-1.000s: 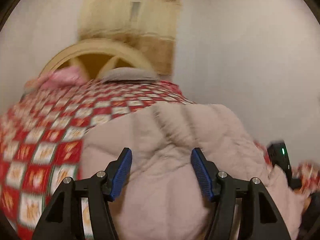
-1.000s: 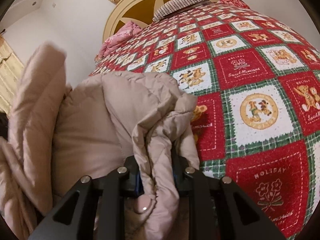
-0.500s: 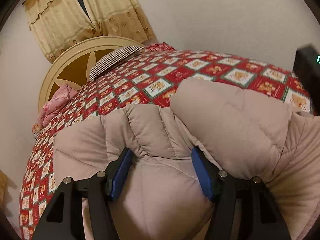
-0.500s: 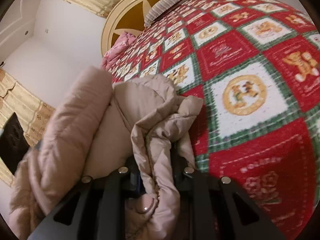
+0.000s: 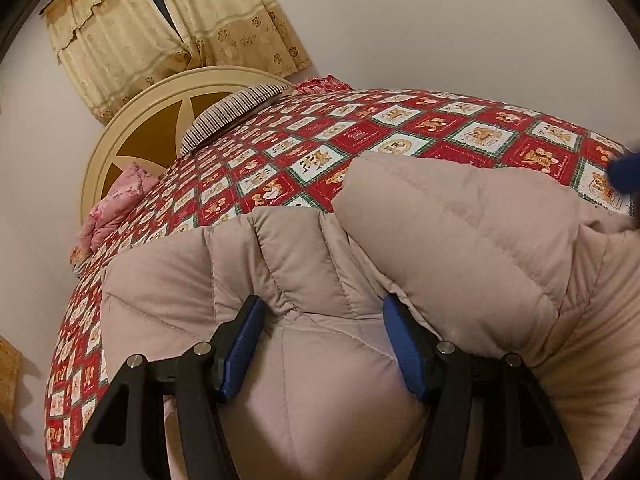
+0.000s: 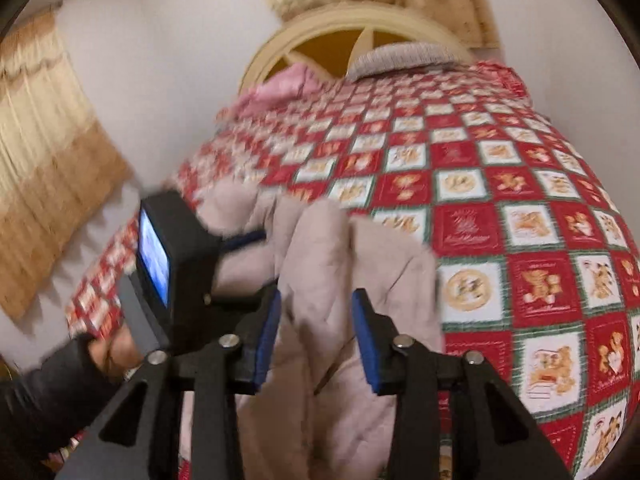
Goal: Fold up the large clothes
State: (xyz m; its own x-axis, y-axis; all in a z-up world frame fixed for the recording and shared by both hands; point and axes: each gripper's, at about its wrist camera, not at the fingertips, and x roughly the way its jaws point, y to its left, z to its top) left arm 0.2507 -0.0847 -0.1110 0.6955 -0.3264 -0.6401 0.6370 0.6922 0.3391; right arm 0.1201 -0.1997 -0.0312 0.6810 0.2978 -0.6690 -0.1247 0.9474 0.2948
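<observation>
A bed with a red checked quilt [image 5: 360, 140] stands against pale walls; a round headboard [image 5: 132, 136], striped pillow [image 5: 232, 114] and curtains [image 5: 168, 28] lie beyond. The beige jacket [image 5: 304, 280] is bunched on the quilt's near end. The left gripper [image 5: 320, 340] grasps a thick fold of jacket between part-spread jaws. The right gripper [image 6: 316, 332] is opening, jacket between its pads. Only the right view shows the person's hand [image 6: 116, 350] and a 2nd curtain [image 6: 48, 184].
</observation>
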